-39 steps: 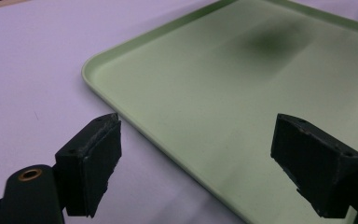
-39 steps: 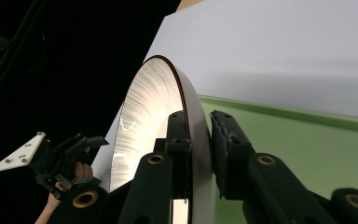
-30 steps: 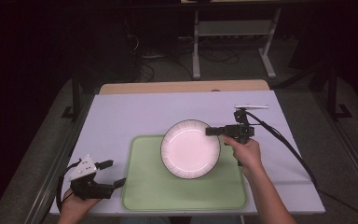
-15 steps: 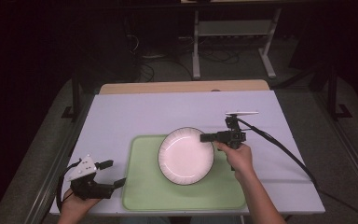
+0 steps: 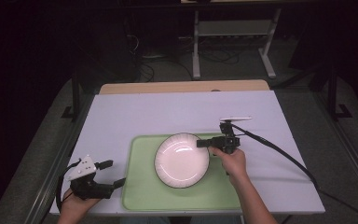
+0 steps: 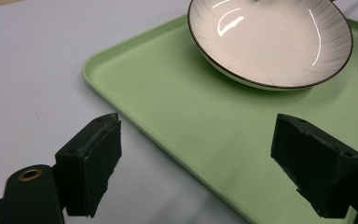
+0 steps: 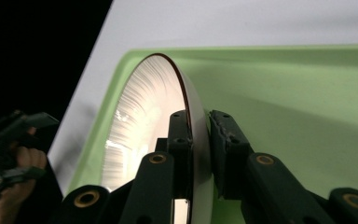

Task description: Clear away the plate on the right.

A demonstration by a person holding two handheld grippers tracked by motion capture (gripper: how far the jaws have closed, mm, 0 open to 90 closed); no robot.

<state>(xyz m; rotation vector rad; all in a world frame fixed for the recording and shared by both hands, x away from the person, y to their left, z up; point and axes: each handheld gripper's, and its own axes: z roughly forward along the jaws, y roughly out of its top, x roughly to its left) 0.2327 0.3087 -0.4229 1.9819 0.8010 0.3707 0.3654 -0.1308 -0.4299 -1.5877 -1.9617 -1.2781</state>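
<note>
A white plate with a dark rim (image 5: 182,160) hangs just above the green tray (image 5: 140,196), held by its right edge. My right gripper (image 5: 204,143) is shut on that rim; in the right gripper view the plate (image 7: 144,121) stands edge-on between the jaws, gripper (image 7: 199,140). My left gripper (image 5: 114,175) rests at the table's front left corner, open, jaws pointing at the tray's left edge. In the left gripper view the gripper (image 6: 209,168) has wide-apart jaws with nothing between them, and the plate (image 6: 270,42) shows over the tray (image 6: 168,116).
The tray lies on a pale lavender tabletop (image 5: 168,112). A black cable (image 5: 279,154) trails from my right gripper toward the table's right front. A dark floor and a metal stand (image 5: 233,42) lie beyond the far edge.
My right gripper has carried the plate toward the near left, from over the tray's far edge to over its middle. The left gripper has stayed put.
</note>
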